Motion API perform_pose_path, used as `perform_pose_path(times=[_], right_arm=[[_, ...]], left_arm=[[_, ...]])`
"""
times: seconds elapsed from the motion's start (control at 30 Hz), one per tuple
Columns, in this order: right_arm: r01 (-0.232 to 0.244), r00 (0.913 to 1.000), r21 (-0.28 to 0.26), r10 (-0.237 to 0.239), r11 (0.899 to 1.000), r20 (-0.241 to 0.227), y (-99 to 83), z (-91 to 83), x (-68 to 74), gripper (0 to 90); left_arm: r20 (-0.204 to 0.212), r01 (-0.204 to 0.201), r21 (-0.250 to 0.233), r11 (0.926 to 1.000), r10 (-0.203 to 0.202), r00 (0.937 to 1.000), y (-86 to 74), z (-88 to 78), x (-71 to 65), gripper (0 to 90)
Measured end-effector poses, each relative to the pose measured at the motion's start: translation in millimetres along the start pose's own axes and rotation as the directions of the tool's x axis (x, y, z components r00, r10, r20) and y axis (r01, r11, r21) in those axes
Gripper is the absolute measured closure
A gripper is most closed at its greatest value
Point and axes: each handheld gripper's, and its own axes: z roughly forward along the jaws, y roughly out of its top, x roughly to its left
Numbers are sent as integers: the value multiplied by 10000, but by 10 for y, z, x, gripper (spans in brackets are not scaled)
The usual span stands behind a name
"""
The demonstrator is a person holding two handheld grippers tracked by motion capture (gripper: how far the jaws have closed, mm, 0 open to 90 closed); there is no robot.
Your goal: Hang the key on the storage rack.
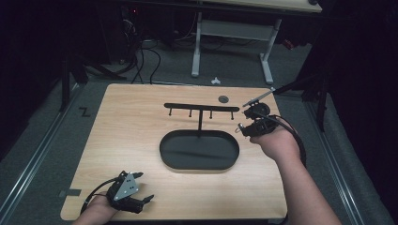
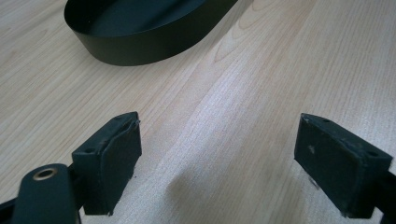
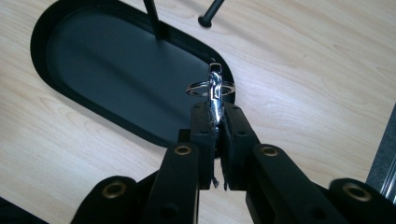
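Rightward, right gripper [image 3: 215, 122] pinches a metal clasp [image 3: 214, 88] above tray [image 3: 56, 28].

The table [image 1: 141, 140] is pale wood-grain, smooth and matt. At its centre, the oval tray [image 2: 140, 46] looks like matt black metal. Above the tray's rim, a metal clip [image 3: 215, 88] shines like polished chrome between worn, frayed black pads [image 3: 201, 140].
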Motion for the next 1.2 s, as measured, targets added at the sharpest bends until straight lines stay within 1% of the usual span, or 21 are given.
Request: perform_pose_path(times=[0.3, 0.63, 0.77, 0.93, 1.2], right_arm=[[-43, 10000, -290, 46, 9996, 82, 116, -85, -9, 850], [-136, 9996, -365, 145, 9992, 225, 226, -120, -6, 850], [-168, 9996, -328, 176, 9993, 234, 243, -104, -13, 850], [-61, 9997, -337, 68, 9994, 213, 267, -62, 4, 850], [-146, 9998, -305, 151, 9994, 150, 320, 5, 19, 850]], left_arm=[[-27, -12, -69, 10000, 12, 10000, -7, -13, 0, 153], [-33, -10, -117, 9999, 9, 10000, -9, -16, -2, 153], [-32, -21, -95, 10000, 21, 10000, -8, -15, -2, 153], [-27, -26, -75, 10000, 26, 10000, -7, -14, -2, 153], [-33, -28, -84, 10000, 28, 10000, -7, -14, -3, 153]])
